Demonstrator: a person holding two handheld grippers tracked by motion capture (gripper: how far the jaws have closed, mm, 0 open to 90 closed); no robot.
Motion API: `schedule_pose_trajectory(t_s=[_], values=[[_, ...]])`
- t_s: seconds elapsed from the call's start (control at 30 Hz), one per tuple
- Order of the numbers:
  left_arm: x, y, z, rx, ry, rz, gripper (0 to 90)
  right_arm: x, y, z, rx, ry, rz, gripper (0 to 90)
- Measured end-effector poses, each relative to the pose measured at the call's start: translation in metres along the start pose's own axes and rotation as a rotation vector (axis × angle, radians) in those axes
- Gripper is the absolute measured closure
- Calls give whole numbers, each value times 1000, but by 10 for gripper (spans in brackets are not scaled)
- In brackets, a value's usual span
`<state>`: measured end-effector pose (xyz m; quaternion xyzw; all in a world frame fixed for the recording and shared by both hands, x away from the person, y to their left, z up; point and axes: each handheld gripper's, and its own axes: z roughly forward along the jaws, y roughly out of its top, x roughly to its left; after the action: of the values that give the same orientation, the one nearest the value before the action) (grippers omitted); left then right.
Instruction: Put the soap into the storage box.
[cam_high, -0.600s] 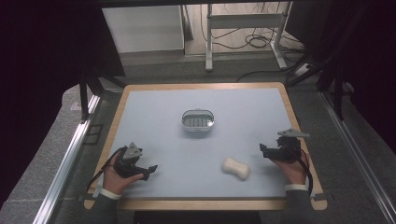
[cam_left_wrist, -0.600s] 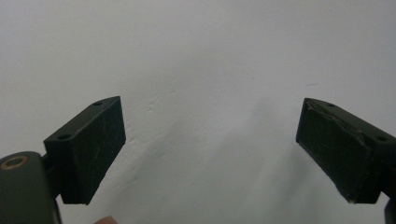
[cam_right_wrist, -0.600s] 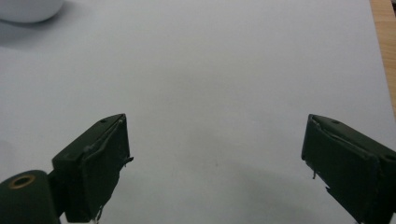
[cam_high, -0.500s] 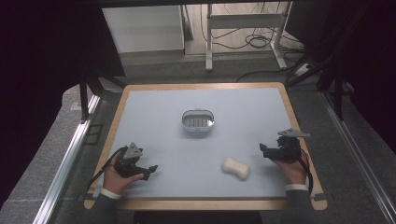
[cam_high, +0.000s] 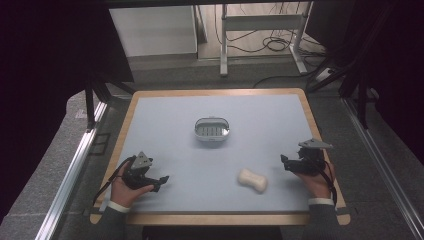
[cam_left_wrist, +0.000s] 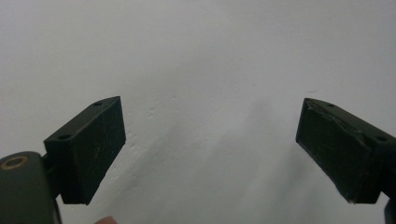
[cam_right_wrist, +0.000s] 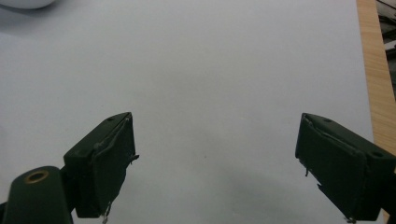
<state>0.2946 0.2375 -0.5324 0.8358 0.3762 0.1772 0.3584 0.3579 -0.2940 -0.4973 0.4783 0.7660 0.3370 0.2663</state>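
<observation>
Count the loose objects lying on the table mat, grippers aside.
2: a white bone-shaped soap bar near the front, closer to the right gripper, and a small oval dish with a slatted insert at the centre. Nothing appears hidden.

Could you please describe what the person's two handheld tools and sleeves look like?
Both tools are black. The left tool and the right tool each carry a grey three-cornered plate on top and trail a thin black cable. Each ends in two flat, blocky black jaws with small screw holes; the pad edges look slightly frayed. The sleeves are dark grey, with white cuffs showing.
</observation>
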Motion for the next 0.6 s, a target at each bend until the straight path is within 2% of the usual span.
schedule_pose_trajectory(t_s=[0.07,0.13,0.3,0.5,0.57,0.6], values=[[0,-1,0,7,10,2,87,-1,1,0,-2,6,-3,119],[-1,-1,0,7,12,0,87,-3,3,0,-8,39,-17,119],[-2,-1,2,16,13,13,87,-2,3,-1,-2,49,-36,119],[-3,-1,-2,-7,3,2,87,4,5,-8,-3,61,-43,143],[-2,-1,-3,-12,3,0,86,4,6,-11,-16,61,-40,151],[-2,-1,-3,-18,3,-6,83,4,8,-12,-27,77,-34,154]])
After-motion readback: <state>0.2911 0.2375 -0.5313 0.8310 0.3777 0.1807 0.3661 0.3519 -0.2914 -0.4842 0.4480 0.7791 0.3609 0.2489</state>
